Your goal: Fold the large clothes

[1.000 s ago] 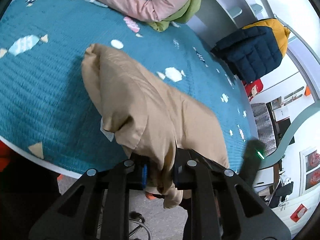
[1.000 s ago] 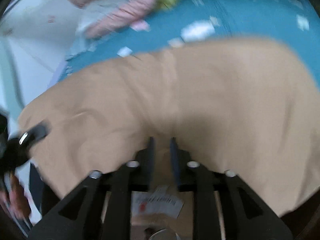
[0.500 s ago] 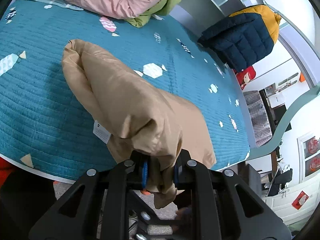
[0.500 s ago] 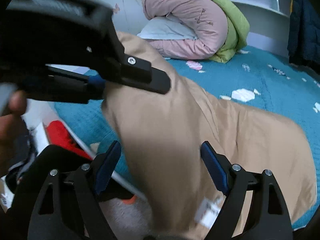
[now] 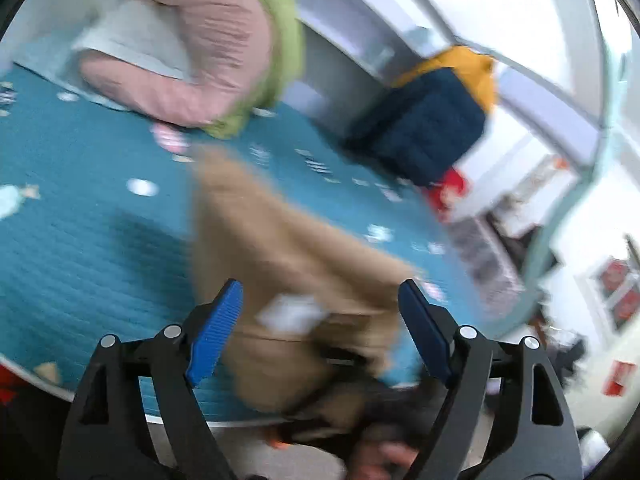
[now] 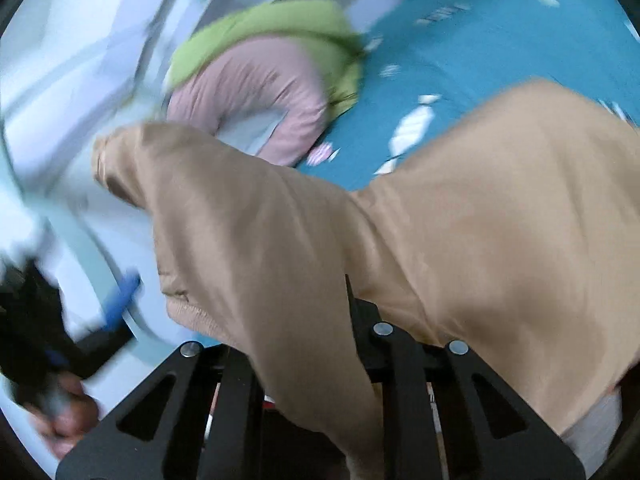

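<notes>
A tan garment (image 5: 280, 240) lies bunched on the teal bed cover (image 5: 80, 240), with its near end hanging over the bed's edge. My left gripper (image 5: 320, 292) hovers above that end; its jaws are opening, and its blue pads (image 5: 216, 328) stand wide and clear of the cloth. In the right wrist view the tan garment (image 6: 480, 200) drapes over my right gripper (image 6: 304, 320), whose jaws are closing, with a fold pinched between the narrow fingers (image 6: 360, 312). The left gripper (image 6: 116, 312) shows blurred at the left of that view.
A pink and green quilt (image 5: 200, 60) is rolled at the head of the bed. A navy and yellow jacket (image 5: 432, 120) hangs at the far side. Grey floor and a person's hand (image 5: 384, 456) lie below the bed edge. Both views are motion-blurred.
My left gripper has let go of the tan garment, opened wide and risen. My right gripper, wide open around the hanging cloth half a second ago, has closed on it and rolled.
</notes>
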The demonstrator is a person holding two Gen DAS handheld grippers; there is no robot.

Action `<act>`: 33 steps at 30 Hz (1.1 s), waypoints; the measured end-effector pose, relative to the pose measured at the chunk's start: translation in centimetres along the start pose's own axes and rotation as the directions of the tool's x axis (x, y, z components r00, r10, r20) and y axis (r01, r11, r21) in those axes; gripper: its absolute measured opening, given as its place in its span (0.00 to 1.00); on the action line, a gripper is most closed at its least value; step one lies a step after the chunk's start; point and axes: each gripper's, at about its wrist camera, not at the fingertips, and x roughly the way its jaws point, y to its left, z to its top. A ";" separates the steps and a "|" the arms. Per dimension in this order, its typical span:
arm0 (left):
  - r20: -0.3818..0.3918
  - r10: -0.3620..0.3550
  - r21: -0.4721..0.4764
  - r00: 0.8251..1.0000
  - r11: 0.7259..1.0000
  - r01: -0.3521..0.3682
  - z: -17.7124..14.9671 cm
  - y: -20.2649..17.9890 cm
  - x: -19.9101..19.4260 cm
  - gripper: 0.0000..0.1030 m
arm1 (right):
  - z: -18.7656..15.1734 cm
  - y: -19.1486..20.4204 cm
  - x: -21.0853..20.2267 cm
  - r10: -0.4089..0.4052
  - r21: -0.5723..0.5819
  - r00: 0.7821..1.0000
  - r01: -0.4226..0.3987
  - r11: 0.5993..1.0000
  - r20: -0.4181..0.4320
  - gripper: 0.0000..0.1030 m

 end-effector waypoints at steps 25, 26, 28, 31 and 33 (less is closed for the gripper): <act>-0.414 0.197 0.288 0.889 0.955 -0.077 -8.8 -8.8 21.0 0.75 | 12.1 -2.7 -8.8 -0.432 -0.217 0.897 0.442 0.871 0.094 0.86; -0.413 0.197 0.295 0.889 0.953 -0.074 -8.9 -9.4 21.3 0.75 | 13.0 -3.0 -7.6 -0.414 -0.238 0.909 0.412 0.879 0.042 0.87; -0.415 0.187 0.305 0.891 0.951 -0.058 -9.4 -10.2 22.0 0.75 | 13.3 -3.9 -6.2 -0.422 -0.273 0.906 0.400 0.875 -0.024 0.90; -0.420 0.186 0.322 0.889 0.946 -0.045 -9.7 -10.7 22.6 0.75 | 14.0 -5.9 -3.2 -0.445 -0.305 0.883 0.387 0.870 -0.150 0.90; -0.419 0.188 0.335 0.888 0.941 -0.042 -9.8 -10.9 22.9 0.75 | 14.5 -7.4 -1.9 -0.477 -0.294 0.858 0.414 0.861 -0.190 0.90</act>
